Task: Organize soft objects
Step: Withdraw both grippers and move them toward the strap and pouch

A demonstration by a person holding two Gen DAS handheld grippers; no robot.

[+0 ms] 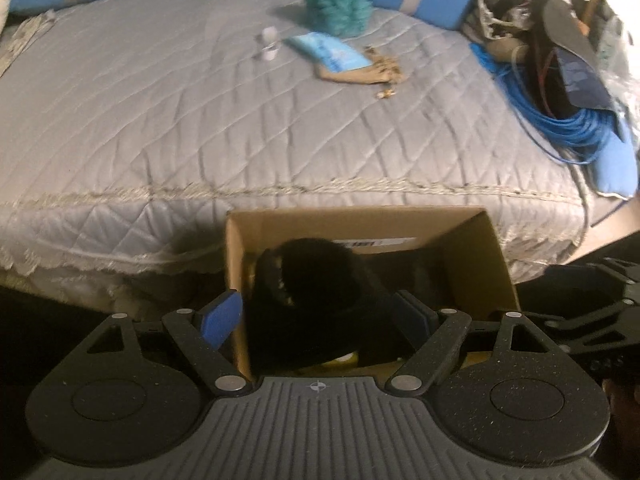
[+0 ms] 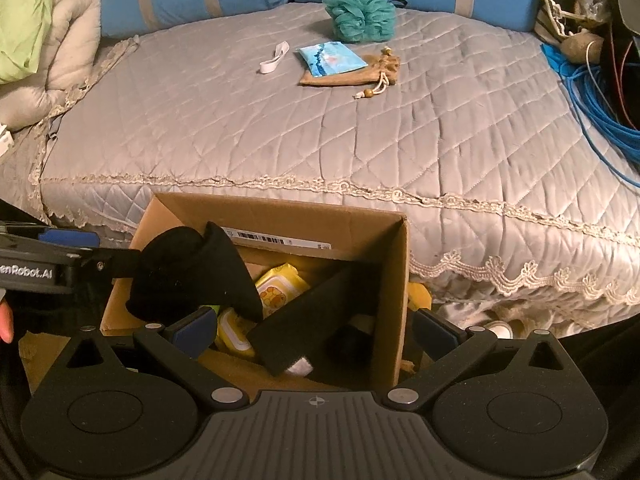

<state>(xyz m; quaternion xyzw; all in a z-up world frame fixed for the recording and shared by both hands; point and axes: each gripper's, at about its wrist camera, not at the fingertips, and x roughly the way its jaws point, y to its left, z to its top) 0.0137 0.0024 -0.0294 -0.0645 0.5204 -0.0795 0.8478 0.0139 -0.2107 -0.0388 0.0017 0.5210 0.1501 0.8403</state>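
step: dropping black fuzzy thing into cardboard box, lower centre | left gripper: jaws spread, black thing between the pads, real contact unclear | right gripper: spread, empty, over box | advice: lower past the rim, back straight out, avoid snagging | left on bed: teal puff, upper centre

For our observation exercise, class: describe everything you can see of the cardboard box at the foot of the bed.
The cardboard box is plain brown, open-topped, and stands against the quilted bed's edge. A white barcode label runs along its far inner wall. Inside lie yellow wipe packets, a dark flat slab leaning diagonally, and a black soft item over its left rim. The left tongs hang wide open above it.
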